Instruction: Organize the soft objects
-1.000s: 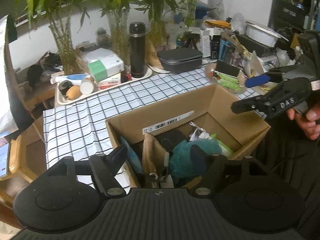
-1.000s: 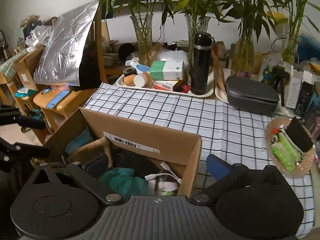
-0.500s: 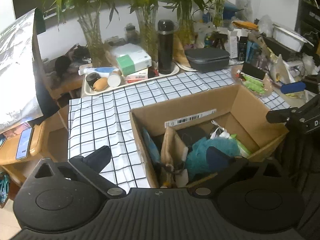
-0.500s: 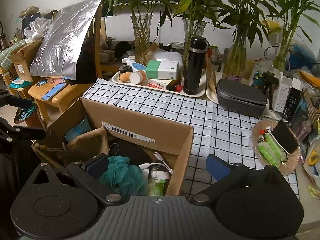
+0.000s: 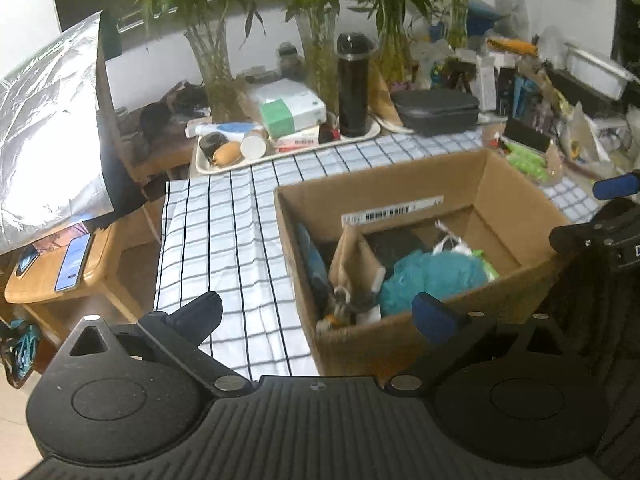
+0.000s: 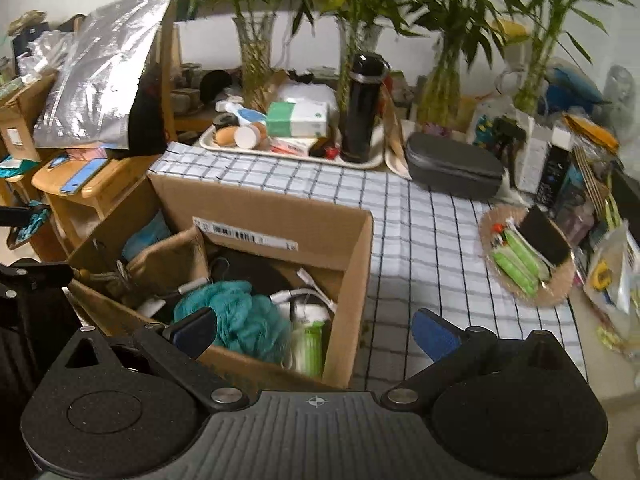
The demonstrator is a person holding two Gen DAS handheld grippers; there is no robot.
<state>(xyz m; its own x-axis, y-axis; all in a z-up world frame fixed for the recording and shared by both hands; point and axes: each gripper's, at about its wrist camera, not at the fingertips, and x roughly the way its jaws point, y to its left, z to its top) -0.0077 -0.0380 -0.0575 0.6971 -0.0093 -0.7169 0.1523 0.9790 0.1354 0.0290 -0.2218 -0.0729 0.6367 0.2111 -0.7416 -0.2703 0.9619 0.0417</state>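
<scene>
Left gripper (image 5: 316,312) spread wide, nothing between the fingers, jaws just opened; hovered above the near rim of the cardboard box (image 5: 516,204). Right gripper (image 6: 314,330) likewise gaping and empty, over the box's near right corner. Teal mesh sponge (image 6: 240,316) lay inside the box at about 6 o'clock from the barcode label (image 6: 244,234), beside a brown fabric pouch (image 5: 352,256). White and green items at 3 o'clock of the sponge, partly buried, hard to identify. Box stood on the checked counter (image 6: 420,240). Black bottle (image 5: 352,88) upright at 12 o'clock on a tray (image 5: 288,152).
</scene>
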